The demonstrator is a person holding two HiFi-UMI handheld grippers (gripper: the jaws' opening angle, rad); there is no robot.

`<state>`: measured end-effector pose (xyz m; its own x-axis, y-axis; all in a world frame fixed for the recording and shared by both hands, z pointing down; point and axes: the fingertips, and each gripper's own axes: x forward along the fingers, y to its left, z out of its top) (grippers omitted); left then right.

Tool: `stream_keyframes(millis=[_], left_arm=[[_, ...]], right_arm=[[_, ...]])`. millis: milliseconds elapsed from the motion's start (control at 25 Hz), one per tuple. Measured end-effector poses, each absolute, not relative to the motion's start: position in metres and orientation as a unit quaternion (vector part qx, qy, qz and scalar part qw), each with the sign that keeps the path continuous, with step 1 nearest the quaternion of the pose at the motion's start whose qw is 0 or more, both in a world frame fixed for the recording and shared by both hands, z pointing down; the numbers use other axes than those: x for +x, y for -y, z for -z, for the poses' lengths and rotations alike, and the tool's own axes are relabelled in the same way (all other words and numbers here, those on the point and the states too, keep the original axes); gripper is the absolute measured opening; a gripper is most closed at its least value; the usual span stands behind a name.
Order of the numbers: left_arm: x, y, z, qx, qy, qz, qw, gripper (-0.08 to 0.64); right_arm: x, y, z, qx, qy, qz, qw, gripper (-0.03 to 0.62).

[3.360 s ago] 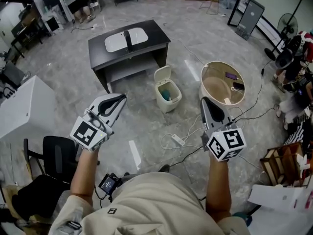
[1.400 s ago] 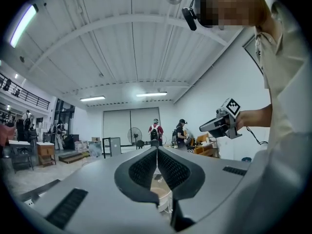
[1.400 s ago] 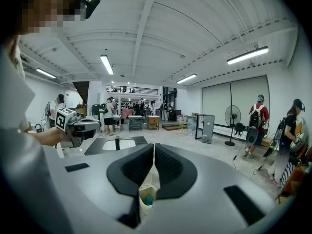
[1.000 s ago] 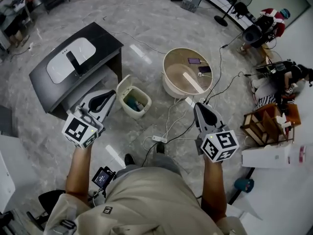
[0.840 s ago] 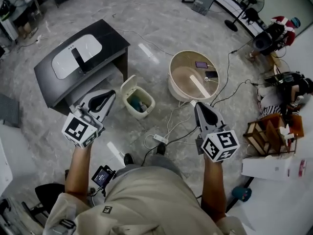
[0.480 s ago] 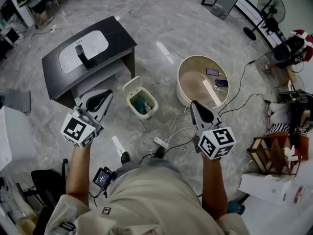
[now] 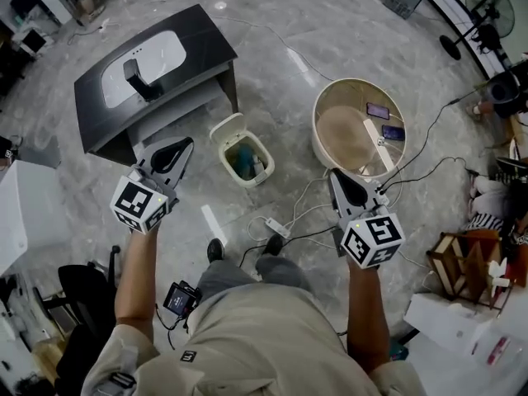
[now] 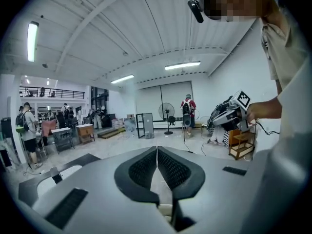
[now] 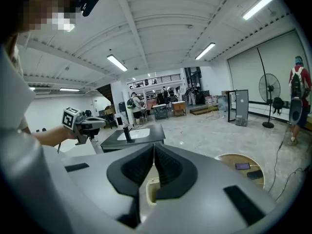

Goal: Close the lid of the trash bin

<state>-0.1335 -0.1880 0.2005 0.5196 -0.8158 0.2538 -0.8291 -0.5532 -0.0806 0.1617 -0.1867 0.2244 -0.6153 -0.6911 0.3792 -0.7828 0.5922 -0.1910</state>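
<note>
bin: the trash bin [image 7: 247,157] stands on the floor [image 7: 280,73], ahead of both pairs of fingers and between them; it is open, with teal and pale rubbish visible inside
lid: the lid [image 7: 225,127] stands raised on the bin's far-left edge, on the side toward the dark desk [image 7: 210,44]; the hinge seems to lie on that side, so the lid should fall toward the person
long axis: from the lid edge slanting down and to the right in the head view
left gripper: left gripper [image 7: 186,143], fingers [image 8: 141,167] clenched tip to tip on nothing; the bin lies just to their right and a little ahead
right gripper: right gripper [image 7: 334,174], fingers [image 9: 168,167] also pressed together and empty; the bin lies well to their left, and the round tan tub [image 7: 326,143] sits just ahead of them
nearer hand: the left, by my reading; its fingertips are near the lid's outer face, though still apart from it
height: how far the fingers hang above the lid cannot be judged from the head view
hard to tell: a cream edge shows low behind each pair of fingers in the gripper views; whether that is the bin I cannot say
cut off: the hinge is too small to make out
</note>
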Motion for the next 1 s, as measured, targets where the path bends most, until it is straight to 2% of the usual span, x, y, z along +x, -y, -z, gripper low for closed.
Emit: stream_keyframes(millis=[360,1000], left_arm=[[-0.143,0.242,-0.316,0.861,0.469,-0.176,0.092,0.021],[-0.173,0.309,-0.478,0.839,0.469,-0.223,0.161,0.021]], right_arm=[[0.189,0.198,-0.299,0.444,0.855,-0.22,0.152,0.026],[0.181,0.229,-0.398,0.462,0.833,-0.245,0.181,0.026]])
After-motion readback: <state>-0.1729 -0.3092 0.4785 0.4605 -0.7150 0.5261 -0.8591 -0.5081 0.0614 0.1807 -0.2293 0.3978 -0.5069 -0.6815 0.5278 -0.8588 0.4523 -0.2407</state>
